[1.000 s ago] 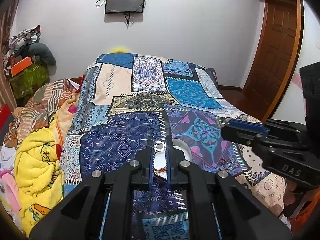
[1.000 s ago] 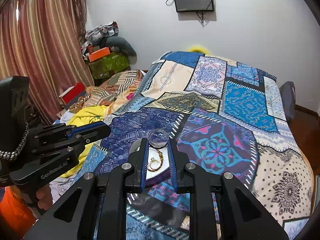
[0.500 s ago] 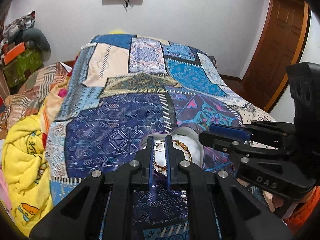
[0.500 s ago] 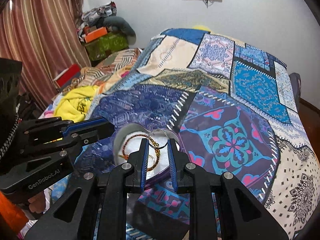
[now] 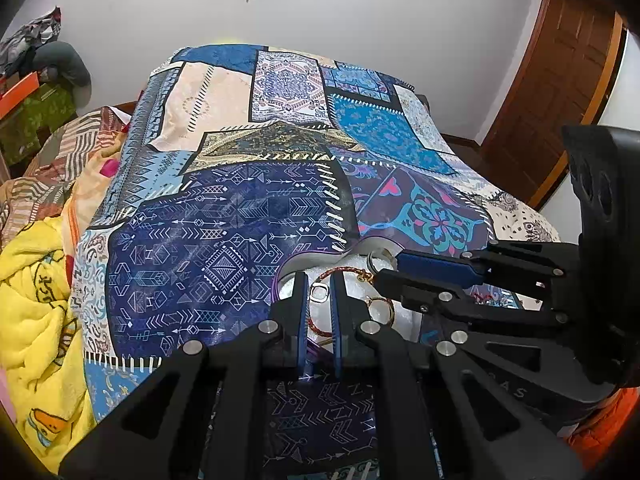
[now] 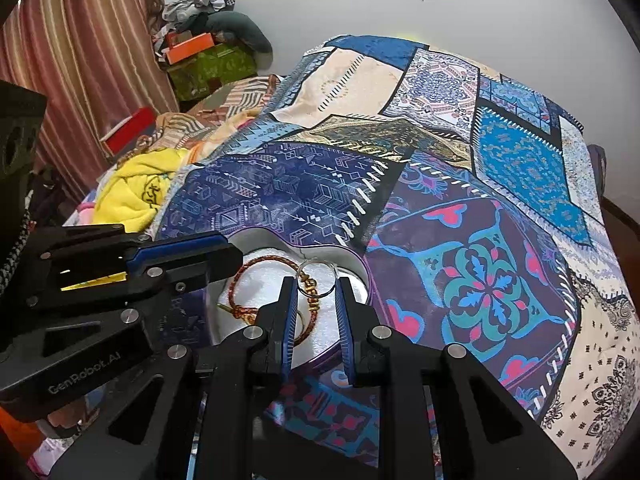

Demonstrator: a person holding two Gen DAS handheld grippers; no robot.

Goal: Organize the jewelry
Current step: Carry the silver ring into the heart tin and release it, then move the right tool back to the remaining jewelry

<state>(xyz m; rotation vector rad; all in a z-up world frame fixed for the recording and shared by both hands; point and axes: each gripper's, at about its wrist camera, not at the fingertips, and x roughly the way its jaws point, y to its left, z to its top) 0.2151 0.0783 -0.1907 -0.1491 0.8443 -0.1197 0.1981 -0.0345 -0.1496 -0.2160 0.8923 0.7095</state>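
Gripping a small ring, the left gripper hovers over the white dish; the right gripper pinches a silver hoop.

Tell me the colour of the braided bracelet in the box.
Reddish-brown braided bracelet, clearest in the right wrist view.

Bracelet in box on bedspread

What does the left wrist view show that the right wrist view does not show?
Only the left wrist view shows the wooden door and the small ring pinched in the left gripper. Only the right wrist view shows the striped curtain and the large silver ring in the right gripper. Both show the heart-shaped box and red braided bracelet.
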